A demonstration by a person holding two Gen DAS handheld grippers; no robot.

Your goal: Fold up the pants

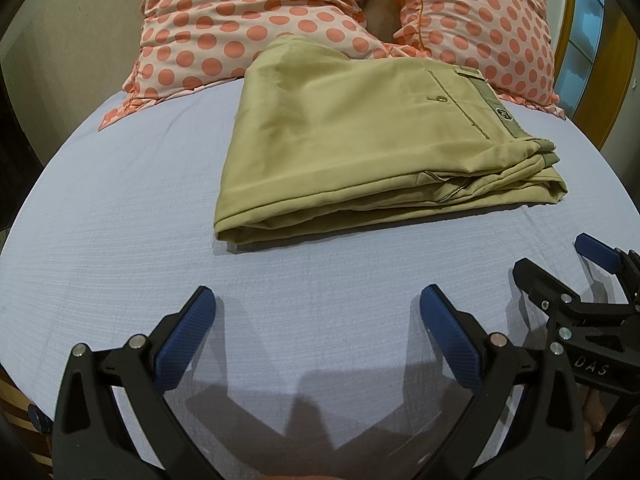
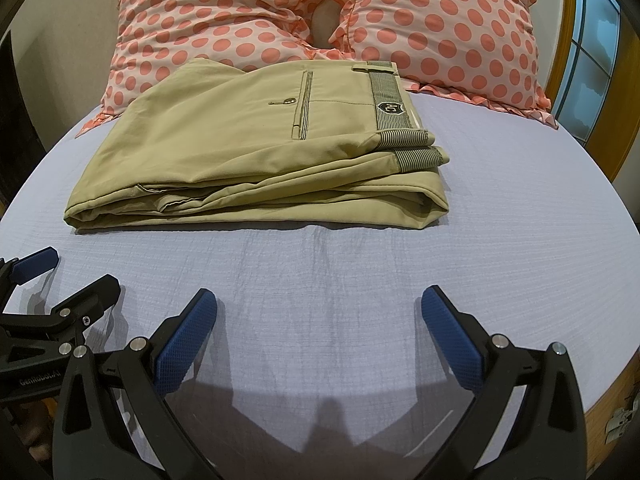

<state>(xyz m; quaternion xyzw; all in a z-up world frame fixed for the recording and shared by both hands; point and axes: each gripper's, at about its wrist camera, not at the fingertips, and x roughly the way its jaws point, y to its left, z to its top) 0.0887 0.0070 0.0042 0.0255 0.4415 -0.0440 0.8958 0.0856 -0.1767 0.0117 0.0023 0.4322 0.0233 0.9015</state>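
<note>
Khaki pants (image 1: pixel 360 140) lie folded in a flat stack on the lilac bed sheet (image 1: pixel 140 240), back pocket and striped waistband up. They also show in the right wrist view (image 2: pixel 240 152). My left gripper (image 1: pixel 318 308) is open and empty, over the sheet in front of the pants, apart from them. My right gripper (image 2: pixel 320 308) is open and empty, also in front of the pants. Each gripper shows at the edge of the other's view: the right gripper (image 1: pixel 560 264) and the left gripper (image 2: pixel 76 276).
Two pink polka-dot pillows (image 2: pixel 208 12) (image 2: pixel 440 20) lean at the head of the bed, touching the far edge of the pants. A wooden frame with glass panes (image 2: pixel 592 52) stands at the right. The bed's edge curves away on both sides.
</note>
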